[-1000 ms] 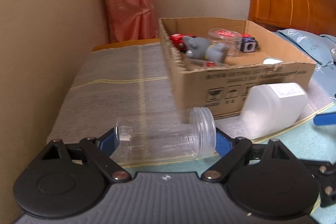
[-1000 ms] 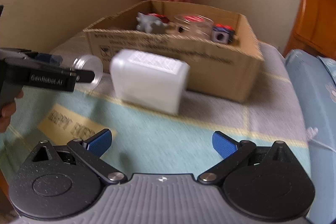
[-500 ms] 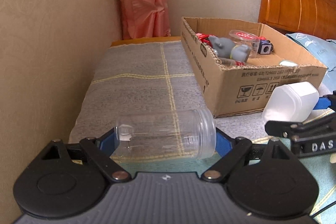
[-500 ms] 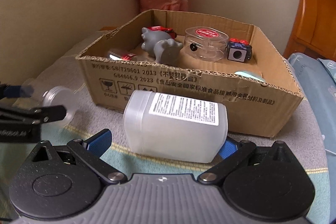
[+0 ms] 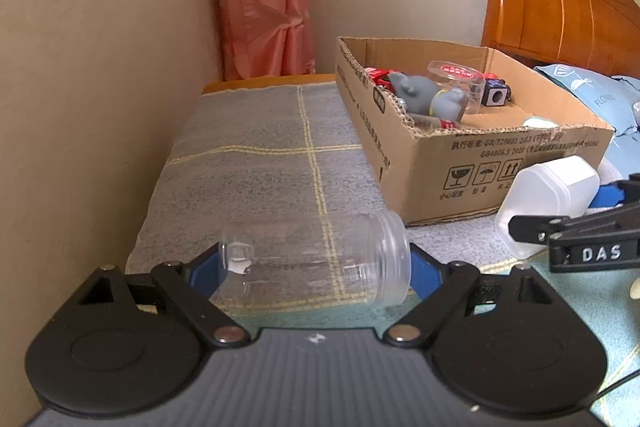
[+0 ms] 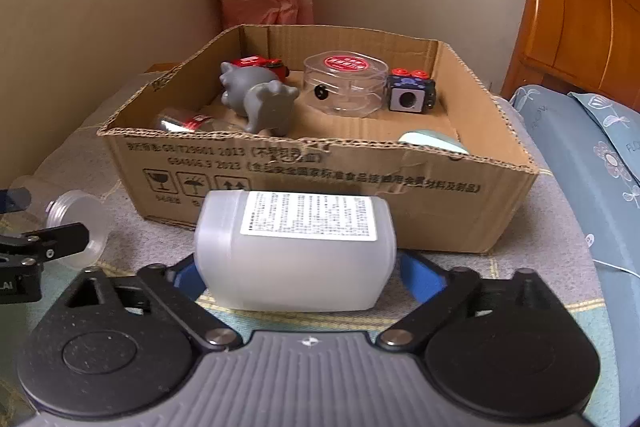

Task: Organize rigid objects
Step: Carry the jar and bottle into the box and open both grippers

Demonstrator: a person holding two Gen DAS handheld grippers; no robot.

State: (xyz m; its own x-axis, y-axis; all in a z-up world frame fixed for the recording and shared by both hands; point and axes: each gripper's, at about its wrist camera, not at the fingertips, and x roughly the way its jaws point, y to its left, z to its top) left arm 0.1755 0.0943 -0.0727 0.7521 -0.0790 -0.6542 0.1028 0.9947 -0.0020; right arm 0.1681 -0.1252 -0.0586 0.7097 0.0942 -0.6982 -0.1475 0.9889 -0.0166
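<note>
Cardboard box reads "2023"; right gripper reads "DAS".

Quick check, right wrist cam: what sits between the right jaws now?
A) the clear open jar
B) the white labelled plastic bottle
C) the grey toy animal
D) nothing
B: the white labelled bottle lies on its side between the right gripper jaws, blue pads at both its ends, in front of the cardboard box.
</note>
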